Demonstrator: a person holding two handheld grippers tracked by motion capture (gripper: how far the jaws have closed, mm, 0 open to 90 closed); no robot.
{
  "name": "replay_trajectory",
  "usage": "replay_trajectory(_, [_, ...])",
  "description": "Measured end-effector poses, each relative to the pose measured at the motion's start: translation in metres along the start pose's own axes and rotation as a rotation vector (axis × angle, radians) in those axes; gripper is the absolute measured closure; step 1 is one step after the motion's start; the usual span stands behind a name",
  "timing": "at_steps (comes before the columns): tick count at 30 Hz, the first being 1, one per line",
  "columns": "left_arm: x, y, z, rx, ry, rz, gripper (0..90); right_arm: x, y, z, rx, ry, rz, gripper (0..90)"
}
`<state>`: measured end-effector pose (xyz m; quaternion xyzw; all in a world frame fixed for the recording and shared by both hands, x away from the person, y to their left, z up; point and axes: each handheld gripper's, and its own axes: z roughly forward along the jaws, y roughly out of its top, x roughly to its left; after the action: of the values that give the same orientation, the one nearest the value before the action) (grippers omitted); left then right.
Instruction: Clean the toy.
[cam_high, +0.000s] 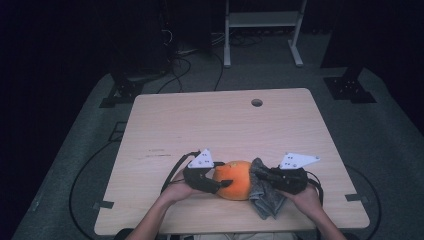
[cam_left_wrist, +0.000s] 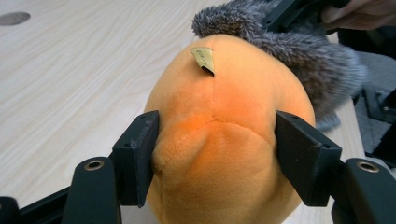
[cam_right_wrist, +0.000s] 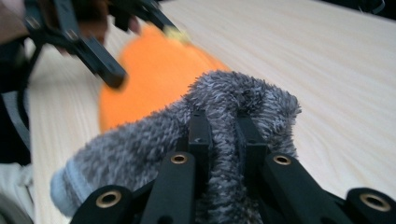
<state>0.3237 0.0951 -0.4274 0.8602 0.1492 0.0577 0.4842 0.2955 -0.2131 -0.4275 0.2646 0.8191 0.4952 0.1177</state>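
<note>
Wiping looks underway at lower centre: right gripper (cam_right_wrist: 223, 140) clamps the grey cloth (cam_right_wrist: 243, 100), left gripper (cam_left_wrist: 215, 154) squeezes the orange plush (cam_left_wrist: 229, 126) (far side untouched).

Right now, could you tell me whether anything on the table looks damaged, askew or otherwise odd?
Nothing looks damaged. The orange plush toy sits between the left gripper jaws, and the grey fuzzy sock is bunched in the right gripper. A small tag sticks up from the toy's seam.

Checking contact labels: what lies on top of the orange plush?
A grey fuzzy cloth drapes over the far end of the orange plush, pinched by the right gripper. A small tag sticks up from the plush's seam. The plush surface under the cloth is covered.
</note>
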Motion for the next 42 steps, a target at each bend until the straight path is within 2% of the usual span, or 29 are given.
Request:
replay_trajectory(2, [0.003,-0.003,-0.004,0.001,-0.006,-0.003,33.9,-0.003,-0.006,-0.003,0.031,-0.02,0.011,79.1])
replay_trajectory(4, [0.005,-0.006,-0.006,0.004,-0.014,-0.003,33.9,-0.005,-0.01,-0.006,0.037,-0.023,0.019,79.1])
replay_trajectory(7, [0.005,-0.007,-0.007,0.004,-0.019,-0.004,33.9,-0.002,-0.005,-0.01,-0.023,0.017,0.035,79.1])
replay_trajectory(9, [0.005,-0.007,-0.007,0.008,-0.026,0.001,33.9,0.003,0.003,-0.009,-0.061,0.044,0.025,79.0])
replay_trajectory(11, [0.005,-0.008,-0.008,0.011,-0.034,0.001,33.9,0.007,0.009,-0.005,-0.071,0.06,0.007,79.0])
replay_trajectory(13, [0.006,-0.01,-0.011,0.023,-0.041,0.01,33.9,0.007,0.009,0.0,-0.058,0.068,0.012,79.0])
replay_trajectory(15, [0.006,-0.011,-0.011,0.025,-0.05,0.011,33.9,0.003,0.004,0.002,-0.05,0.085,0.039,79.0])
replay_trajectory(21, [0.006,-0.011,-0.012,0.03,-0.056,0.017,33.9,-0.004,-0.009,-0.003,0.008,0.052,0.06,78.9])
replay_trajectory(25, [0.003,-0.011,-0.01,0.035,-0.071,0.037,34.0,-0.004,-0.002,-0.008,-0.051,0.067,0.056,78.9])
replay_trajectory(27, [0.003,-0.011,-0.011,0.043,-0.076,0.047,34.0,-0.004,0.002,-0.007,-0.061,0.07,0.054,78.9])
replay_trajectory(31, [0.001,-0.012,-0.011,0.043,-0.084,0.055,33.8,-0.007,-0.004,0.002,-0.035,0.08,0.073,79.0])
replay_trajectory(33, [0.0,-0.012,-0.011,0.042,-0.086,0.058,33.7,-0.008,-0.009,0.003,0.009,0.06,0.06,79.0])
replay_trajectory(36, [0.001,-0.012,-0.012,0.047,-0.088,0.061,33.5,-0.011,-0.014,-0.002,0.032,0.041,0.069,78.9])
replay_trajectory(39, [-0.001,-0.011,-0.01,0.045,-0.09,0.065,33.3,-0.01,-0.01,-0.008,-0.003,0.046,0.069,79.0])
replay_trajectory(42, [-0.002,-0.009,-0.009,0.044,-0.094,0.069,33.0,-0.003,0.004,-0.013,-0.06,0.065,0.043,78.9])
